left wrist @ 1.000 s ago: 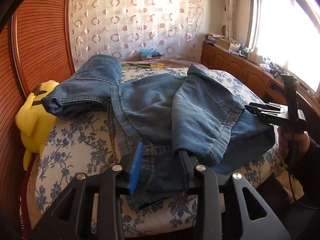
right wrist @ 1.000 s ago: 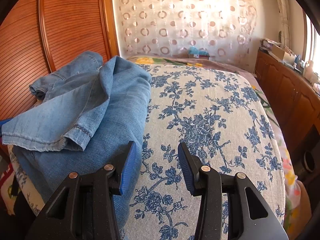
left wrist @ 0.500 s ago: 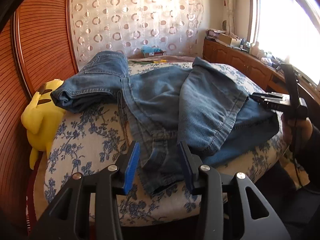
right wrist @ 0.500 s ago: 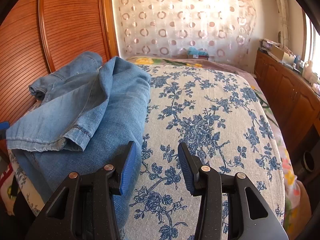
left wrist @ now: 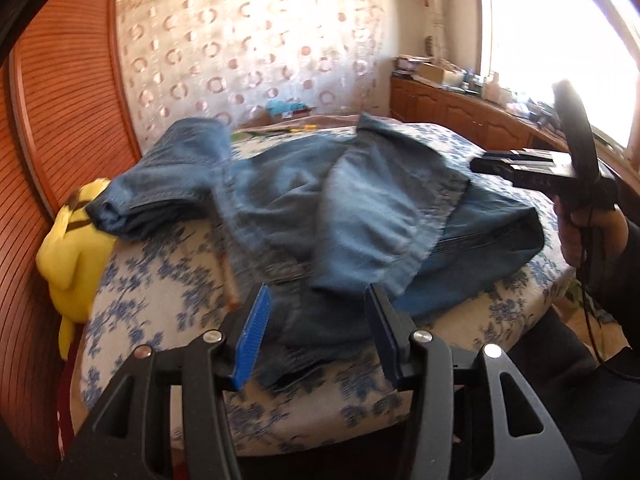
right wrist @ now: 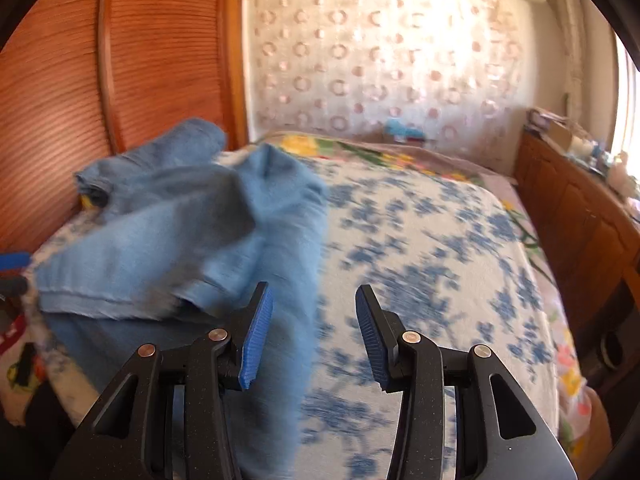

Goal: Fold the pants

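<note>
Blue denim pants (left wrist: 360,216) lie crumpled on the flower-print bed (left wrist: 160,292), one leg folded over the middle and another part bunched at the far left. My left gripper (left wrist: 316,332) hovers at the near edge of the pants, its jaws opening, pads clear of the cloth. In the right wrist view the pants (right wrist: 192,236) fill the left half. My right gripper (right wrist: 316,332) is open above the bed by the denim's right edge, holding nothing. The right gripper (left wrist: 532,168) also shows in the left wrist view, held in a hand at the right.
A yellow plush toy (left wrist: 76,248) sits between the bed and the wooden panel wall (left wrist: 60,120) on the left. Wooden cabinets (right wrist: 572,216) with clutter on top run along the right under a bright window. A patterned curtain (right wrist: 380,72) hangs behind the bed.
The left gripper let go of the pants' near edge, opened wider and drew back. The right gripper rose a little, and both views are blurred with motion.
</note>
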`<state>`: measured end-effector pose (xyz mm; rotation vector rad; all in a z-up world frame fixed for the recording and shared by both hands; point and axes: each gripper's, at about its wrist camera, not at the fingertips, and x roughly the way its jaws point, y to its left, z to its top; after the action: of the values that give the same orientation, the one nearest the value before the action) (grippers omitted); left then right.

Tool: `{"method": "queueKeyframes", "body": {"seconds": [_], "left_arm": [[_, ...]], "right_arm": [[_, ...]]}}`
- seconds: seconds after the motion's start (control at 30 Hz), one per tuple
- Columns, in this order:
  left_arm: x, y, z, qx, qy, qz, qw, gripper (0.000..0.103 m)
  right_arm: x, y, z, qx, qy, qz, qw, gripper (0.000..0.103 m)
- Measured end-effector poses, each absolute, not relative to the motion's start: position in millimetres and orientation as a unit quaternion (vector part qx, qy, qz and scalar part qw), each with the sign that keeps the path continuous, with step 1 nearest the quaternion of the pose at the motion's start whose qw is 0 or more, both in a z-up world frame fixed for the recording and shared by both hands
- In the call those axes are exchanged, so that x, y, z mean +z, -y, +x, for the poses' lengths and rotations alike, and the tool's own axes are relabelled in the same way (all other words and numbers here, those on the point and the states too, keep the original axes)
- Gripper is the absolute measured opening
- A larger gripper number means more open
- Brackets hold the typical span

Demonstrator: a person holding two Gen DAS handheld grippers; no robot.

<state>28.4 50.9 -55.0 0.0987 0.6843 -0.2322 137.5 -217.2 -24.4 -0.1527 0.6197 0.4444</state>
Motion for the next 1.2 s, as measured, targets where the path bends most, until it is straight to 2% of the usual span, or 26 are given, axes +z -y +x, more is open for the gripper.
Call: {"method": "queueKeyframes", "body": {"seconds": [0.17, 0.53, 0.6, 0.67, 0.77, 0.9, 0.97, 1.03, 1.13, 1.2], "left_arm": [[-58, -32, 37, -0.138, -0.33, 0.057, 0.932, 0.049], [-79, -21, 52, -0.15, -0.356, 0.083, 0.918, 0.049], [-79, -21, 52, -0.151, -0.355, 0.084, 0.919, 0.049], [-79, -22, 53, -0.152, -0.355, 0.08, 0.919, 0.049], [-79, -23, 54, -0.153, -0.354, 0.076, 0.92, 0.049], [-82, -27, 55, -0.155, -0.345, 0.06, 0.924, 0.049], [-80, -31, 54, -0.143, -0.339, 0.055, 0.928, 0.028], [-77, -42, 55, -0.14, -0.336, 0.031, 0.931, 0.017], [-71, -59, 56, -0.136, -0.33, -0.01, 0.934, 0.009], [-67, -72, 53, -0.126, -0.324, -0.031, 0.937, 0.009]], "right_arm": [[-15, 194, 138, 0.246, -0.315, -0.072, 0.914, 0.043], [-39, 187, 154, 0.258, -0.377, -0.059, 0.888, 0.043], [-37, 186, 157, 0.264, -0.383, -0.057, 0.883, 0.033], [-35, 182, 161, 0.273, -0.391, -0.06, 0.877, 0.012], [-21, 175, 163, 0.288, -0.376, -0.062, 0.878, 0.006], [5, 153, 170, 0.301, -0.348, -0.075, 0.885, 0.005], [19, 138, 177, 0.309, -0.336, -0.085, 0.886, 0.005], [29, 125, 181, 0.318, -0.327, -0.093, 0.885, 0.005], [45, 94, 189, 0.339, -0.31, -0.111, 0.881, 0.005], [50, 74, 193, 0.35, -0.304, -0.123, 0.877, 0.005]]}}
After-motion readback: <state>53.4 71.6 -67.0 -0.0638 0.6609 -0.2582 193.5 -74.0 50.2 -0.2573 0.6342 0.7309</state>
